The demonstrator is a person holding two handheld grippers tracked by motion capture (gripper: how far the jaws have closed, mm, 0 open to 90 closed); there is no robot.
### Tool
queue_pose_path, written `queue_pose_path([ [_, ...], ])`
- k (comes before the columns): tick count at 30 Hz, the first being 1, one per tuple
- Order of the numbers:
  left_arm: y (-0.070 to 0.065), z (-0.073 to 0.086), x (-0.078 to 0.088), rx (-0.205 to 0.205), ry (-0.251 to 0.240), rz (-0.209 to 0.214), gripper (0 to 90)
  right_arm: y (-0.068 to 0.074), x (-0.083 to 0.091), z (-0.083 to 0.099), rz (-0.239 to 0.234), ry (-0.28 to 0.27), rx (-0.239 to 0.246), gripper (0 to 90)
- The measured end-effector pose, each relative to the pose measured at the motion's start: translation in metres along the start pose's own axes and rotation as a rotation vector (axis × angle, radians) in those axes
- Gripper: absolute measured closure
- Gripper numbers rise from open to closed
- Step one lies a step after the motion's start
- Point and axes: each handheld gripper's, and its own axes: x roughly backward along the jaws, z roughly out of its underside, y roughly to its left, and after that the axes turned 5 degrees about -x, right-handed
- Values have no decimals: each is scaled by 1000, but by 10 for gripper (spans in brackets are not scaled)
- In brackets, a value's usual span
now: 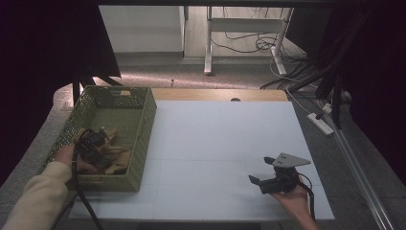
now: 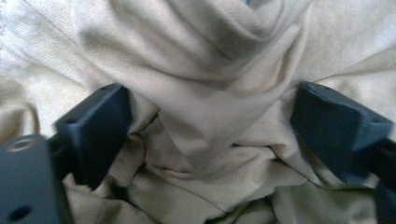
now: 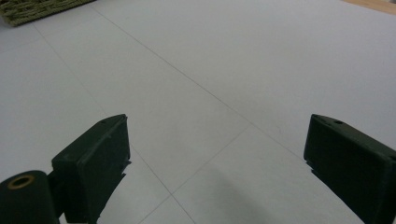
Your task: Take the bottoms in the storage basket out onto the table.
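Observation:
A crumpled tan cloth [image 1: 116,155] lies in the near end of a green woven basket [image 1: 145,136] at the table's left. My left gripper [image 1: 95,145] is down inside the basket on top of the cloth. In the left gripper view a raised fold of the cloth [image 2: 201,60] bulges between the jaws, which stand wide apart and press into the fabric; the left gripper [image 2: 210,126] is open. My right gripper [image 1: 261,170] hovers low over the white table top [image 1: 215,134] at the front right, open [image 3: 219,154], with nothing between its jaws.
A dark flat object [image 1: 118,101] lies at the basket's far end. A corner of the basket [image 3: 32,9] shows at the top left of the right gripper view. A wooden strip [image 1: 220,94] runs along the table's back. A power strip [image 1: 321,123] and cables lie on the floor at the right.

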Motion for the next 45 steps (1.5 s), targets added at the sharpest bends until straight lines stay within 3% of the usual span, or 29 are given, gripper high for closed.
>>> queue_pose_path([
  [1,0,0,0,0,-8,13,231,0,0,0,1,0,1,72],
  [2,1,2,1,1,-23,29,341,0,0,0,1,-1,1,72],
  [4,2,2,2,4,-31,36,391,0,0,0,1,-2,1,73],
  [6,3,3,4,7,-47,52,513,0,0,0,4,-2,1,75],
  [11,4,4,6,-2,-56,33,736,0,1,0,7,-4,1,75],
  [17,5,5,8,0,-65,22,796,0,1,0,9,-3,1,75],
  [31,6,8,23,12,-129,-10,816,0,1,0,5,-7,6,75],
  [45,4,14,44,46,-283,-4,818,0,1,-1,5,-13,4,75],
])
